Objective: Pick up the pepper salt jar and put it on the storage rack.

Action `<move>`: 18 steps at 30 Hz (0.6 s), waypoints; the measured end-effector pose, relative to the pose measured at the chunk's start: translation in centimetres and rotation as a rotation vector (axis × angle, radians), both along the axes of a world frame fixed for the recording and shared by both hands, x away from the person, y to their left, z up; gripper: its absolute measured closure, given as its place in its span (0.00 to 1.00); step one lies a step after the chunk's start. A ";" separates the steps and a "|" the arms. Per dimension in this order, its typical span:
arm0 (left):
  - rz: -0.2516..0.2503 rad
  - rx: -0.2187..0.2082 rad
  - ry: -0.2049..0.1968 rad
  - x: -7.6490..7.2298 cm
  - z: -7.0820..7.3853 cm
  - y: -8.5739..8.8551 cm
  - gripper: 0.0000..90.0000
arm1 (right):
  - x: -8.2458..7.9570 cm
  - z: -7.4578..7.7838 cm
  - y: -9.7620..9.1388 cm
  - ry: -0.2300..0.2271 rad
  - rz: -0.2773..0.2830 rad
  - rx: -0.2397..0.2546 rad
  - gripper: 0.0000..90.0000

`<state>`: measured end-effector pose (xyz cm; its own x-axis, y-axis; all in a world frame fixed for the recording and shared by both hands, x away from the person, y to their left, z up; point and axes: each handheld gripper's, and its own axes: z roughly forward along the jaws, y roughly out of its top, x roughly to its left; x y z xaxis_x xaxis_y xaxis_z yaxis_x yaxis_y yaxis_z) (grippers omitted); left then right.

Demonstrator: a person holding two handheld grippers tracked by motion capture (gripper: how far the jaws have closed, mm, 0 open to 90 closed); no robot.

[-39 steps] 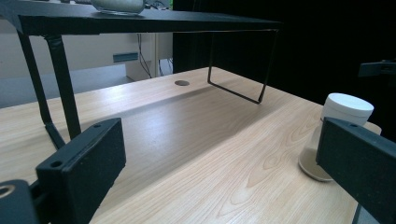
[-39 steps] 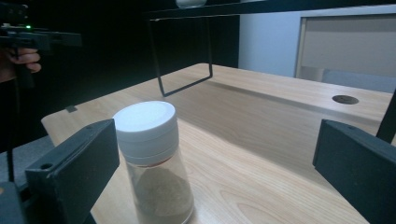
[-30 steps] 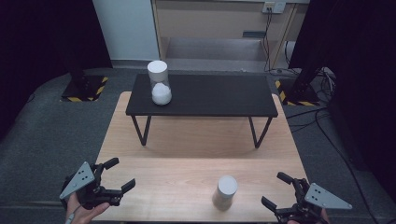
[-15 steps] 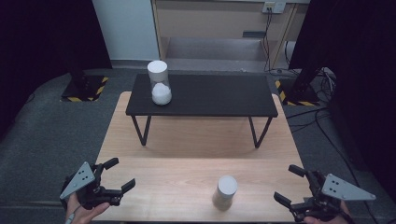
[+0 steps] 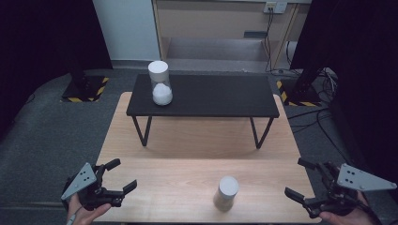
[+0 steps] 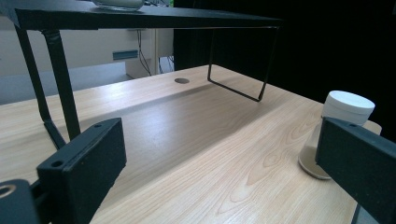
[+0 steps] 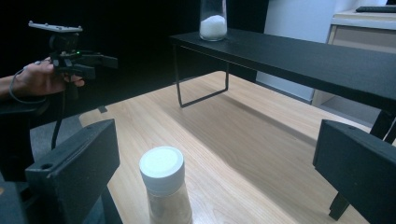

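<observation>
Both grippers, left gripper (image 5: 116,177) and right gripper (image 5: 300,179), gaping wide, holding nothing. Could easily topple the tall white-capped jar (image 5: 226,192) on the wooden table (image 5: 187,140) with an off-centre jaw nudge.

Your left gripper (image 5: 115,180) and right gripper (image 5: 302,180) are black, each topped by a grey three-cornered plate dotted with small holes. Their jaws are flat, matte black blocks with a screw hole near the base. A dark cable (image 7: 58,116) trails from your left gripper.
</observation>
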<state>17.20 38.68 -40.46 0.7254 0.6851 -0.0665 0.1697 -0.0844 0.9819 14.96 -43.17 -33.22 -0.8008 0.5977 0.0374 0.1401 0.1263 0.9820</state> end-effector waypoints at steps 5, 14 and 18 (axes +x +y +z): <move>0.000 0.001 0.002 0.0 0.0 0.0 0.01 | 0.3 1.0 0.3 -0.002 0.014 -0.020 0.01; -0.001 0.004 0.003 0.0 0.0 0.0 0.01 | 1.2 2.1 1.4 0.015 0.049 -0.070 0.02; -0.001 0.005 0.002 0.0 0.0 0.0 0.01 | 2.0 2.3 2.2 0.027 0.073 -0.098 0.02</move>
<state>17.23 38.65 -40.44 0.7258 0.6848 -0.0651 0.1720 -0.0890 0.9811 16.92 -40.97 -30.94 -0.8418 0.5397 0.0041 0.1537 0.2325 0.9604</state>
